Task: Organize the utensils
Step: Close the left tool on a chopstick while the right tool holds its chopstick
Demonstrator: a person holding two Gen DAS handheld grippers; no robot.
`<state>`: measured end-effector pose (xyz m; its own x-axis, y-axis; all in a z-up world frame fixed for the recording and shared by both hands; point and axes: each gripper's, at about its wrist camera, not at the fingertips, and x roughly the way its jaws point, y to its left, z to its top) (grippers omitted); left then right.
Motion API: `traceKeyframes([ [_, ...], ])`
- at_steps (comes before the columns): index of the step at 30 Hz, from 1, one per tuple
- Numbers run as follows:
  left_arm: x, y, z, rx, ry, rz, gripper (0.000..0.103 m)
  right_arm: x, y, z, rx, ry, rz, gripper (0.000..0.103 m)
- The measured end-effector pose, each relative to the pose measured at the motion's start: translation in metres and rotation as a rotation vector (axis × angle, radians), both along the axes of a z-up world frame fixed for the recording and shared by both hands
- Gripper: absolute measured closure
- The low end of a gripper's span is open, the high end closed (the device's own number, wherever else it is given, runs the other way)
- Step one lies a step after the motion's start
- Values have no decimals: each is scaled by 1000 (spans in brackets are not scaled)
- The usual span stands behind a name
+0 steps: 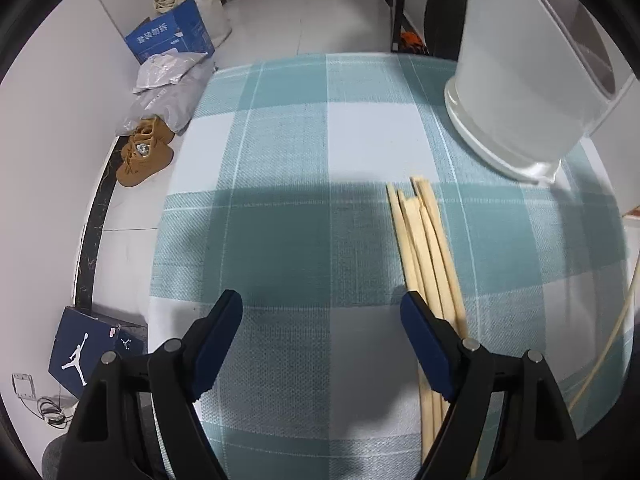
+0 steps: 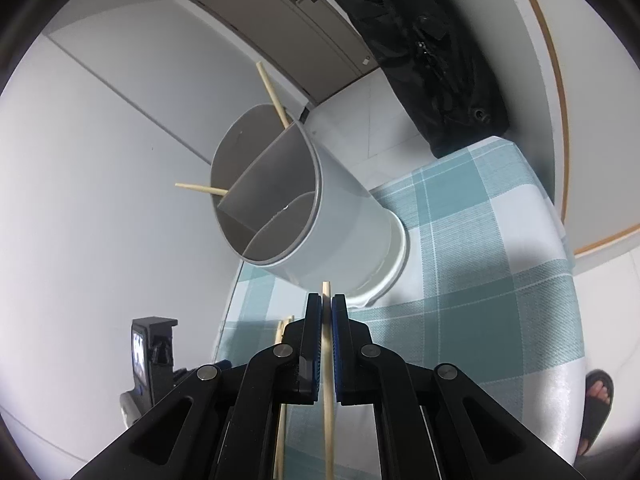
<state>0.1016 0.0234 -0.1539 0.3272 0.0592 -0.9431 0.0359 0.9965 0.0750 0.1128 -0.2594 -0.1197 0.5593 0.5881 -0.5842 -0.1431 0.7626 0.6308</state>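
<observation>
Several wooden chopsticks (image 1: 424,248) lie side by side on the teal checked tablecloth (image 1: 300,160). My left gripper (image 1: 322,312) is open and empty, low over the cloth, with its right finger over the chopsticks. A white utensil holder (image 1: 520,80) stands at the far right of the table. In the right wrist view the holder (image 2: 320,200) shows divided compartments, and two chopsticks (image 2: 274,94) stick out of its far compartment. My right gripper (image 2: 327,304) is shut on one chopstick (image 2: 328,380), held in front of the holder.
The table's left edge drops to the floor, where brown shoes (image 1: 144,152), bags and a blue box (image 1: 172,36) lie by the wall. A dark shoebox (image 1: 92,352) sits lower left. A black bag (image 2: 420,52) hangs beyond the table, and a sandalled foot (image 2: 596,400) is at right.
</observation>
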Motion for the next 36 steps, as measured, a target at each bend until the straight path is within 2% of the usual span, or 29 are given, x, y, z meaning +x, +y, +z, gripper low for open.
traceKeyframes([
  [4, -2, -4, 6, -3, -18, -3, 24, 0, -3, 3, 9, -1, -10, 99],
  [7, 1, -11, -2, 32, 8, -41, 24, -1, -4, 5, 12, -4, -8, 99],
  [16, 9, -9, 0, 7, 46, -29, 24, -5, -4, 8, 6, -13, -7, 99],
  [26, 13, -15, 0, 58, 92, -69, 24, -2, -5, 9, 19, -4, -9, 99],
  [36, 20, -16, -2, 30, 118, -65, 24, -2, -7, 10, 28, 0, -10, 99],
])
